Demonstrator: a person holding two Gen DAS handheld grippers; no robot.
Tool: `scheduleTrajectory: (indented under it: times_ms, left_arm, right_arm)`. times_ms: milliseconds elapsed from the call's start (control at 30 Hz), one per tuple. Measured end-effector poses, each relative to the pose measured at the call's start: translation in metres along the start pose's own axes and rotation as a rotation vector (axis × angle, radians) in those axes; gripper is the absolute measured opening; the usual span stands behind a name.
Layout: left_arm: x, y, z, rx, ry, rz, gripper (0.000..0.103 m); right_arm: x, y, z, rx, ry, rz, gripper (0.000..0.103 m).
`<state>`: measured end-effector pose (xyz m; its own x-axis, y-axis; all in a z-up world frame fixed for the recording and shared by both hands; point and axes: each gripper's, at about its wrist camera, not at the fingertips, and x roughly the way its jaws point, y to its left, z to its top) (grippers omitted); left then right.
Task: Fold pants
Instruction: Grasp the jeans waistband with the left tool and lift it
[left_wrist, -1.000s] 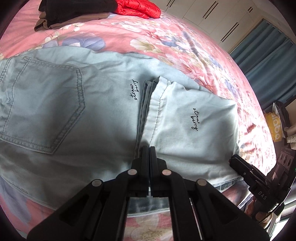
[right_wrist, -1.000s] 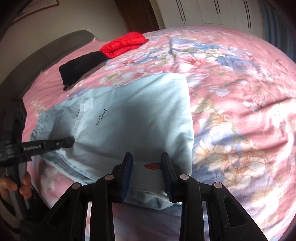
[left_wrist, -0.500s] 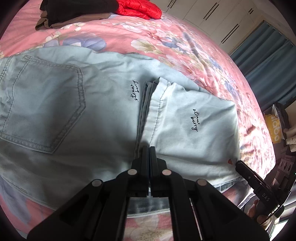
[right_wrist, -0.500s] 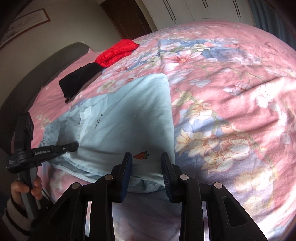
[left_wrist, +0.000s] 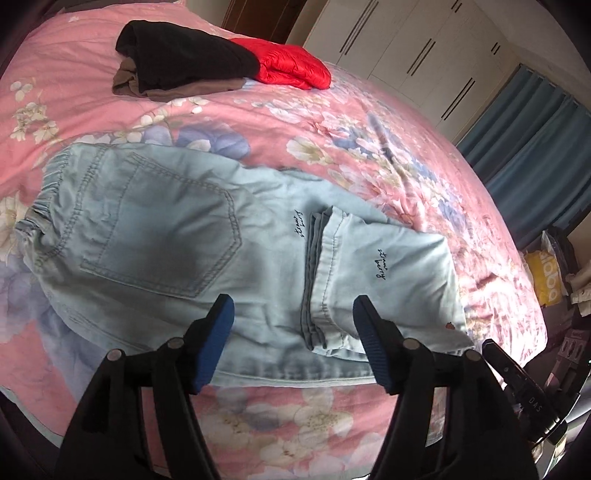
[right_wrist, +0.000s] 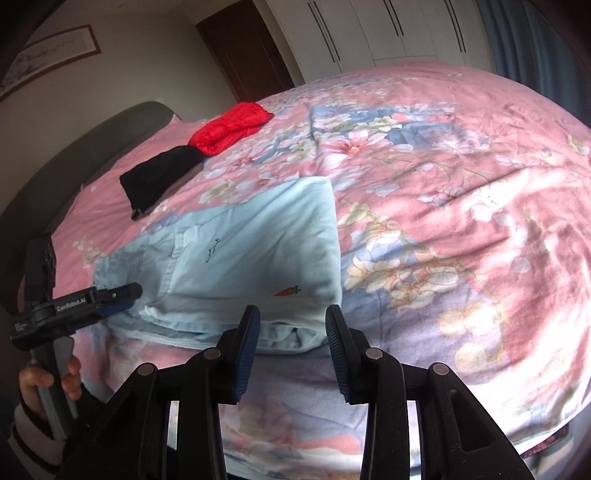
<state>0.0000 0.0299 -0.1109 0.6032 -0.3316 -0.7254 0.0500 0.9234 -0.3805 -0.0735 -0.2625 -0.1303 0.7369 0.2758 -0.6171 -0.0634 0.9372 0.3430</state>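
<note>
The left gripper (left_wrist: 291, 321) hangs wide open above the near edge of the pants (left_wrist: 207, 254), holding nothing, and the right gripper (right_wrist: 291, 325) is parted about as far and also empty, poised just short of the folded end. Under both spreads the bed (right_wrist: 461, 206) with its pink floral cover, and the pale blue pants lie flat on it near the front edge, legs doubled back over the seat. The left camera shows the back pocket (left_wrist: 166, 236) and gathered waistband, which the right camera hardly shows; the right one instead catches a small carrot motif (right_wrist: 287, 291) near the fold and the person's left hand (right_wrist: 48, 380) on its handle. Farther up the bed sit a black garment (left_wrist: 184, 59) and a red jacket (left_wrist: 288, 68), touching.
</note>
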Motion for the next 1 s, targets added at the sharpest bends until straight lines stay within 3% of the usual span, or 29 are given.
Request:
scheduleTrajectory:
  times_ms: [300,500,700,1000]
  left_arm:
    - [-0.036,0.064,-0.008,-0.187,-0.031,-0.027,0.072]
    - [-0.039,0.106,-0.019,-0.351,-0.013,-0.104,0.072]
    - [-0.042,0.127,-0.025,-0.469,-0.029,-0.215,0.072]
    - [-0.030,0.149,-0.029,-0.559,-0.028,-0.256,0.072]
  right_arm:
    - [0.021,0.050,-0.002,-0.101,0.034,0.083,0.039]
    - [0.038,0.076,-0.009,-0.154,0.082,0.121,0.039]
    - [0.046,0.090,-0.006,-0.173,0.103,0.144,0.040]
    - [0.062,0.099,-0.004,-0.166,0.136,0.156,0.040]
